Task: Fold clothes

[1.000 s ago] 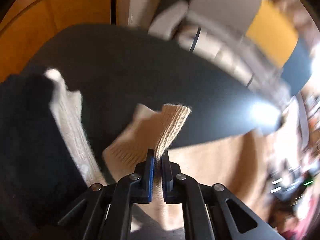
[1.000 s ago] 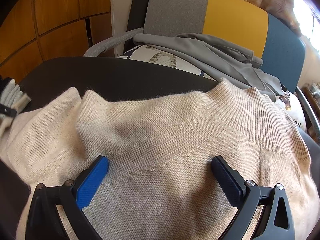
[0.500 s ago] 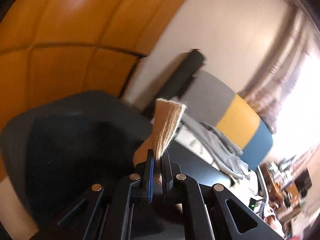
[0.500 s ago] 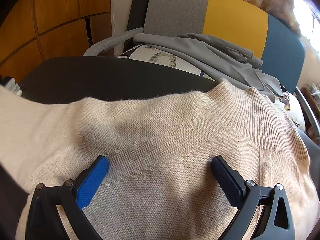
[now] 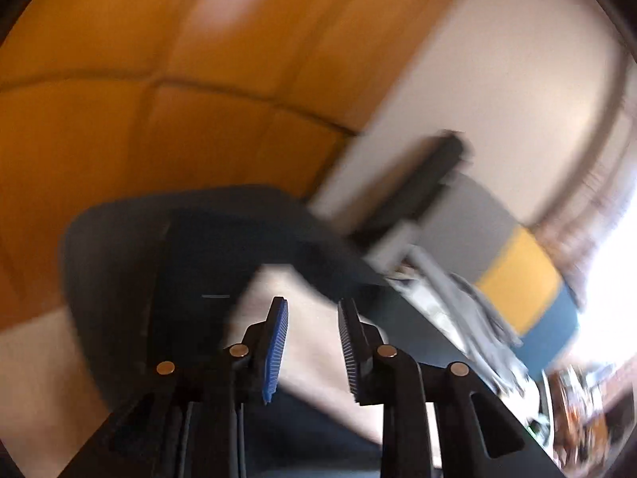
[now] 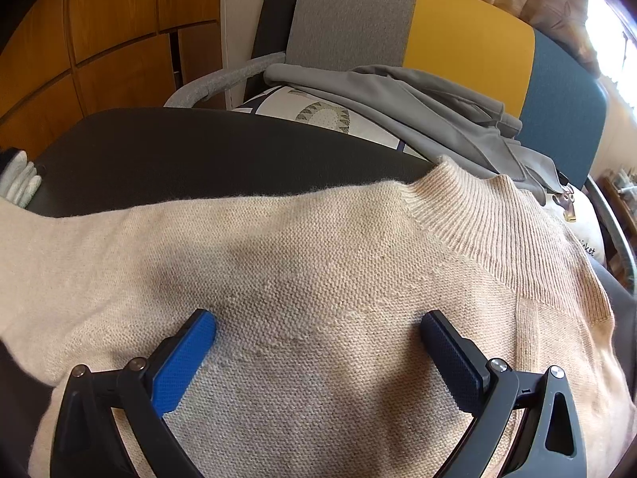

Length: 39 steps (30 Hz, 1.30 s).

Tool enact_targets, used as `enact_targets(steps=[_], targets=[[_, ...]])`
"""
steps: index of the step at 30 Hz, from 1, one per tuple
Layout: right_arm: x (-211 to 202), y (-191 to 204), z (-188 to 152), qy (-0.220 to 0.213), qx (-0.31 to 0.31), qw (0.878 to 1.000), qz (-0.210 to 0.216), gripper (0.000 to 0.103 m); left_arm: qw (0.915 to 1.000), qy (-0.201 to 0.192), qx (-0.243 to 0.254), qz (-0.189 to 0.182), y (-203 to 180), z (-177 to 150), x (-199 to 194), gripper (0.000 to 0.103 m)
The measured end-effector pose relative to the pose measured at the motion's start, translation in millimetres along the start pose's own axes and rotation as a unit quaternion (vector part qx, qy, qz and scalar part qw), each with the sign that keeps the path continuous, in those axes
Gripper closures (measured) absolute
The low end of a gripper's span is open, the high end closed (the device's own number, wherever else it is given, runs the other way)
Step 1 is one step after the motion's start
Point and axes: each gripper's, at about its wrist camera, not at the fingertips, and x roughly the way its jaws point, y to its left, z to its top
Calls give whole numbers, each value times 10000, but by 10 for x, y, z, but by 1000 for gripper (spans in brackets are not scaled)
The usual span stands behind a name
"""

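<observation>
Sleeve let go on the left, sweater pinned flat on the right.

The left gripper (image 5: 310,310) has just been opening its blue-padded jaws; they stand a little apart with nothing between them, a blurred strip of cream knit lying beyond and below the tips. The right gripper (image 6: 318,332) is spread wide, both pads resting on the body of the cream ribbed-collar knit sweater (image 6: 318,263), pinching nothing. The sweater lies across the dark matte tabletop (image 6: 207,147), its long axis running left to right, with one sleeve stretching out to the left and the collar to the far right. That sleeve, I judge, is the next part to fold, and the left gripper is nearer it. Behind stand a grey, yellow and blue chair (image 6: 469,36) draped with a grey garment (image 6: 418,99), and orange wooden panelling (image 6: 119,20).
</observation>
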Motion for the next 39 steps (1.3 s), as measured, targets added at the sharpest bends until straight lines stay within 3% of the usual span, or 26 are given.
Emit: enact_targets(steps=[2,3,7,8,12,16,22,26,28,34,39], targets=[[-2,2,-2,-2,-3,10000,-2,0,9953,458,640,-570,-494,-225,253,75],[-4,-3,-3,-2,4,10000,8,0,9887,766,952,-870,-751,-390,418,75],[3,2,14,12,14,10000,8,0,9530,1832,1972,-1389,-1547,-1172,1086,75],[7,5,19,14,15,10000,5,0,9453,2061,2094,-1414,-1661,-1357,1216,75],[9,-12,14,16,30,10000,39,0,9190,2581,2925,-569,-1728,-1906,1540,75],[21,-23,15,20,48,10000,69,0,9222,2333,3047,-470,-1545,-2004,1445,74],[8,-19,14,30,31,10000,65,0,9302,2400,2771,-176,-1623,-1917,1495,74],[-52,-61,36,123,54,9998,164,1,9465,2020,2408,-737,-1914,-1766,1192,74],[-260,-155,-1,-74,290,9992,260,7,9421,2008,2454,-1094,-2157,-1786,1046,73],[-1249,-1115,-682,-853,1626,9825,309,7,9079,2558,2798,-1789,-3165,-2380,1072,72],[-2253,-2281,-1591,-1228,2616,9536,-847,7,8801,2937,3060,-2135,-3957,-2976,1157,72]])
